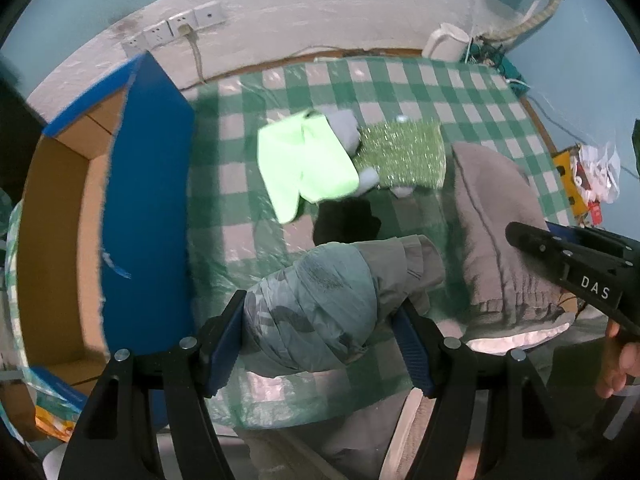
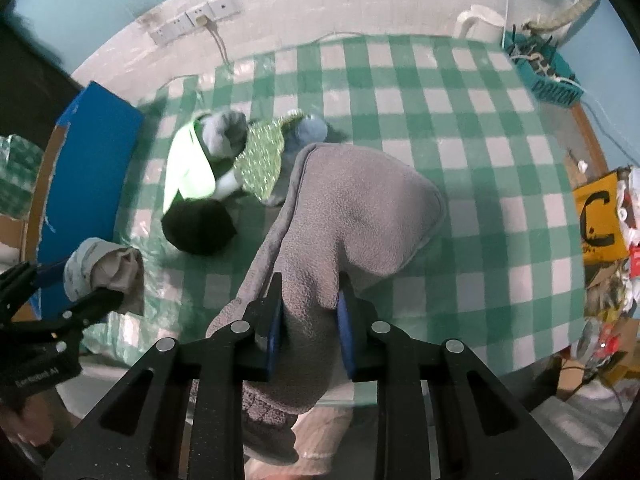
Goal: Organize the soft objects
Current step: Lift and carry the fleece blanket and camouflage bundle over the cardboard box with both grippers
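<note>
My left gripper is shut on a rolled grey-green garment bundle, which its blue pads squeeze from both sides above the checked tablecloth. My right gripper is shut on a fold of a grey fleece garment, which hangs from the pads and trails onto the table. The fleece shows at the right of the left wrist view, under one black finger of the right gripper. At the left edge of the right wrist view is the left gripper with its bundle.
A neon green cloth, a sparkly green cloth, grey soft pieces and a black item lie in a heap mid-table. An open blue cardboard box stands at the left. A white kettle and a teal box are at the back right.
</note>
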### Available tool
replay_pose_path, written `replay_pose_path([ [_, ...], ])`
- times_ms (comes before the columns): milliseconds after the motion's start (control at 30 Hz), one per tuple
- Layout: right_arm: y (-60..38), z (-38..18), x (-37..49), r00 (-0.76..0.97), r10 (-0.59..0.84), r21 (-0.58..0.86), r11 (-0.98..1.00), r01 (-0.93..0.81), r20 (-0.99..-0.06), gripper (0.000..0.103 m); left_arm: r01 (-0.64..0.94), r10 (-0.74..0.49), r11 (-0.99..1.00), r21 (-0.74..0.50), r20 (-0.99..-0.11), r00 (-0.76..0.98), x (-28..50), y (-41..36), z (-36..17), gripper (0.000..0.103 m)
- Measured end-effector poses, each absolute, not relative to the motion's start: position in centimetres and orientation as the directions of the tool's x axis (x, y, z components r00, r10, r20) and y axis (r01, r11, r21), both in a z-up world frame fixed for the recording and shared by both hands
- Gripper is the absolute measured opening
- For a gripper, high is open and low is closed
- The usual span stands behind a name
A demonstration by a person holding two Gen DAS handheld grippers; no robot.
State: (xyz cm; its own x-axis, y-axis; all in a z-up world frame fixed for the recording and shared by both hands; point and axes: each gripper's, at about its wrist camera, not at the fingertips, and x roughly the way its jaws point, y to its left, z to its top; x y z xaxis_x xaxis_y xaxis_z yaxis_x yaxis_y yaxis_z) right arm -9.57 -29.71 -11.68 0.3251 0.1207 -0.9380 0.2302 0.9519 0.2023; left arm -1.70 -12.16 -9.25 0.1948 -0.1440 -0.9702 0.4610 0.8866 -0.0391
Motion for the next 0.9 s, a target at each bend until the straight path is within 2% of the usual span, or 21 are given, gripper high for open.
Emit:
replay_pose_path([
  [633, -27.0, -5.2, -7.6, 0.411, 0.158, 0.217, 0.971, 0.100, -0.898, 0.022, 0.376, -0.133, 0.927, -0.003, -0.938, 0.321, 0.3, -7.3, -3.5, 0.071],
  [900, -24.1, -3.0, -5.8, 0.433, 0.204, 0.242, 0.970, 0.035, -0.878, 0.020, 0.306, -0.140, 0.952, -0.030, -0.929, 0.343, 1.7, -4.2, -2.0, 0.071],
])
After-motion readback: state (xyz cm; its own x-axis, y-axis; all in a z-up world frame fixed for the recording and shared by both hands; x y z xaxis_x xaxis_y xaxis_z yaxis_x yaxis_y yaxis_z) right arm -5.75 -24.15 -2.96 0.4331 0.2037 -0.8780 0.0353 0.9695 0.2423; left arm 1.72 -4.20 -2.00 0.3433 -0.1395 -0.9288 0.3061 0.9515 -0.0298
